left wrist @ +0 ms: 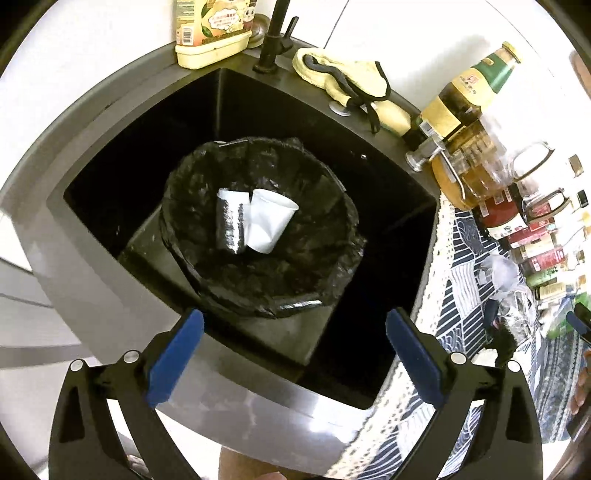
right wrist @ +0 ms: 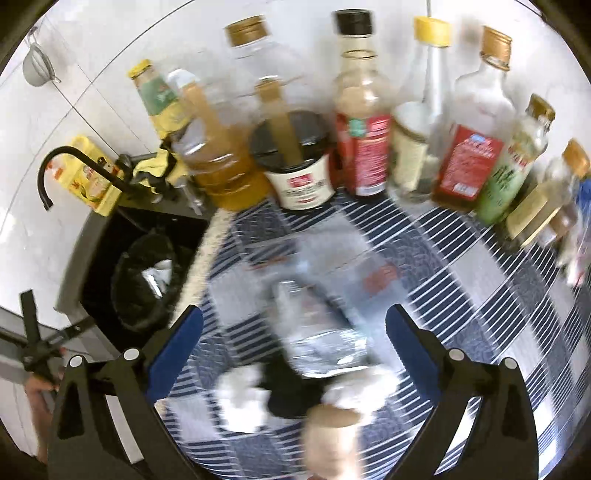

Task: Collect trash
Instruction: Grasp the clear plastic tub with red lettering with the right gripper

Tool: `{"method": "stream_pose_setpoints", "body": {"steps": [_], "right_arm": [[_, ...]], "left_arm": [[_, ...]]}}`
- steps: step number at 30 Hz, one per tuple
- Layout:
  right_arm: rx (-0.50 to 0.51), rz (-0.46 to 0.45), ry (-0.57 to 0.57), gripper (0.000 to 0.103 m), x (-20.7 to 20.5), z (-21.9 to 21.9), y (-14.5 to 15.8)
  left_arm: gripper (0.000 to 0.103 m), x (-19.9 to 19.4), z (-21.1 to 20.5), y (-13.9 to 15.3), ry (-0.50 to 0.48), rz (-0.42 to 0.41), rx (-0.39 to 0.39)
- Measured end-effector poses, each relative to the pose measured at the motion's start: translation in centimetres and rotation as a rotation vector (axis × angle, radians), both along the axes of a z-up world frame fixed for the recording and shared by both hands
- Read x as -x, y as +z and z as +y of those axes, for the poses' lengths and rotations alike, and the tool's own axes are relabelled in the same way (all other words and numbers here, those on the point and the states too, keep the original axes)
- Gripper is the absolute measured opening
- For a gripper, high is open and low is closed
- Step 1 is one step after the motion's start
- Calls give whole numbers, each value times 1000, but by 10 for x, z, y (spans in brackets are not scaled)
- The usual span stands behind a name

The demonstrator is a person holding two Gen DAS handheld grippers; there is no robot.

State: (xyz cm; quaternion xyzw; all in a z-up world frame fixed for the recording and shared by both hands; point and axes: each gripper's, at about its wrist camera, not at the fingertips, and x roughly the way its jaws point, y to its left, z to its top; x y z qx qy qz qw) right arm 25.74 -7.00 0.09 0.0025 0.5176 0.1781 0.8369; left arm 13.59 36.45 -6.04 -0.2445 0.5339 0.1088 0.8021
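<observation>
A black-bagged trash bin [left wrist: 258, 229] stands in the dark sink [left wrist: 391, 206]. In it lie a white paper cup [left wrist: 267, 219] and a silvery foil wrapper [left wrist: 229, 225]. My left gripper [left wrist: 293, 354] hangs open and empty above the bin's near rim. My right gripper [right wrist: 293, 354] is open above the blue patterned cloth [right wrist: 480, 280]. Between its fingers lie a crumpled clear plastic wrapper [right wrist: 317, 328], a black piece [right wrist: 291, 387] and white crumpled tissues [right wrist: 242, 395], all blurred. The bin also shows in the right wrist view [right wrist: 144, 280] at the left.
A row of sauce and oil bottles [right wrist: 364, 140] and a dark-lidded jar [right wrist: 295, 162] line the wall behind the cloth. A black faucet [left wrist: 275, 33], a yellow rag [left wrist: 347, 81] and a glass teapot [left wrist: 476, 162] stand around the sink. A pale blurred object [right wrist: 332, 439] sits at the bottom edge.
</observation>
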Motion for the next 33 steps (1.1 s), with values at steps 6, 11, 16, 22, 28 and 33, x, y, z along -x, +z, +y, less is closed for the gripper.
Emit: {"method": "stream_pose_setpoints", "body": {"steps": [6, 11, 16, 22, 28, 33], "right_arm": [[41, 25, 133, 98, -20, -32, -30], [29, 73, 242, 98, -37, -34, -52], [-13, 154, 340, 98, -54, -26, -76], [-58, 195, 409, 98, -71, -25, -93], [-116, 203, 440, 71, -79, -34, -94], [-126, 181, 485, 66, -75, -37, -91]], "left_arm": [[96, 24, -44, 11, 98, -11, 10], [96, 43, -80, 23, 141, -28, -18], [96, 58, -116, 30, 196, -32, -34], [96, 74, -164, 34, 217, -10, -57], [96, 87, -208, 25, 220, 33, -46], [96, 86, -229, 19, 218, 53, -39]]}}
